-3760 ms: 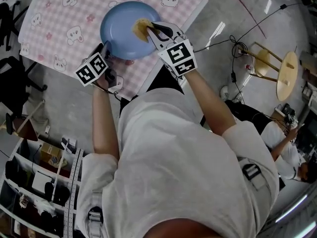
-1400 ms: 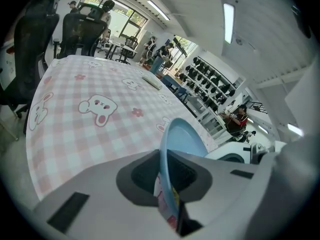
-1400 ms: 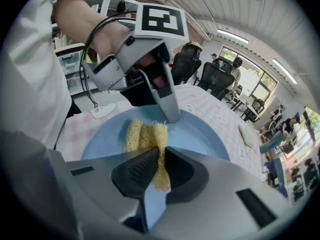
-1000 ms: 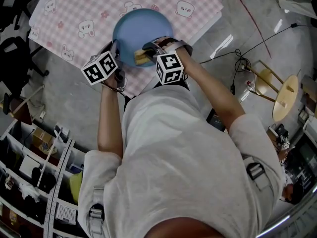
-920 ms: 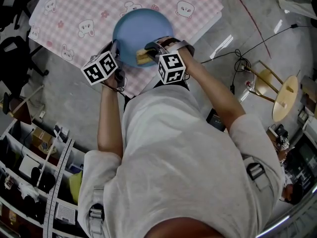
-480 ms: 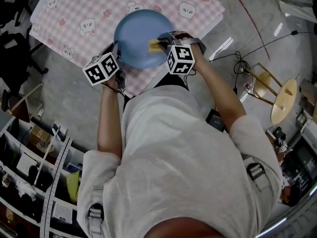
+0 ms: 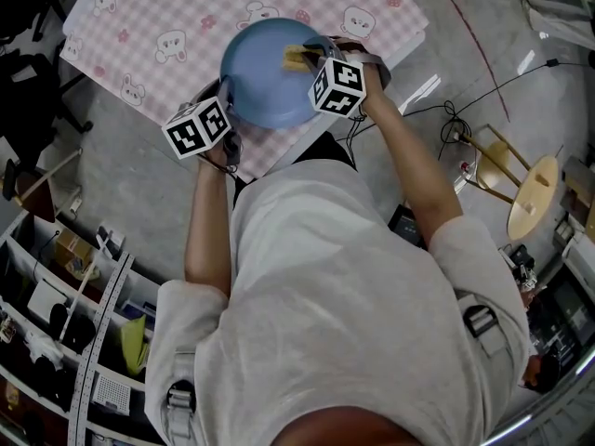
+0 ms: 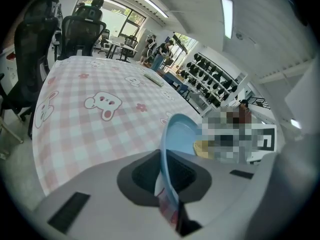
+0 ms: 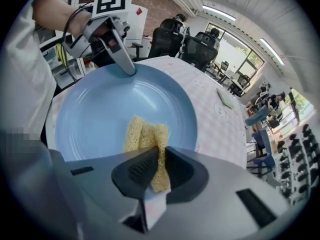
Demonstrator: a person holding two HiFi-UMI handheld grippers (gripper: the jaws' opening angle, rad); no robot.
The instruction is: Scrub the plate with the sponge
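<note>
A light blue plate is held up tilted over the near edge of the table. My left gripper is shut on its rim; in the left gripper view the plate stands edge-on between the jaws. My right gripper is shut on a yellow sponge, which presses on the plate's face near its far right rim. In the right gripper view the folded sponge lies on the plate, with the left gripper clamped on the far rim.
A pink checked tablecloth with bunny prints covers the table. A round wooden stool and cables lie on the floor to the right. Shelves stand at the lower left. Office chairs stand beyond the table.
The right gripper has slid the sponge from the plate's near edge up across its face to the far right. The left gripper has kept its hold on the rim.
</note>
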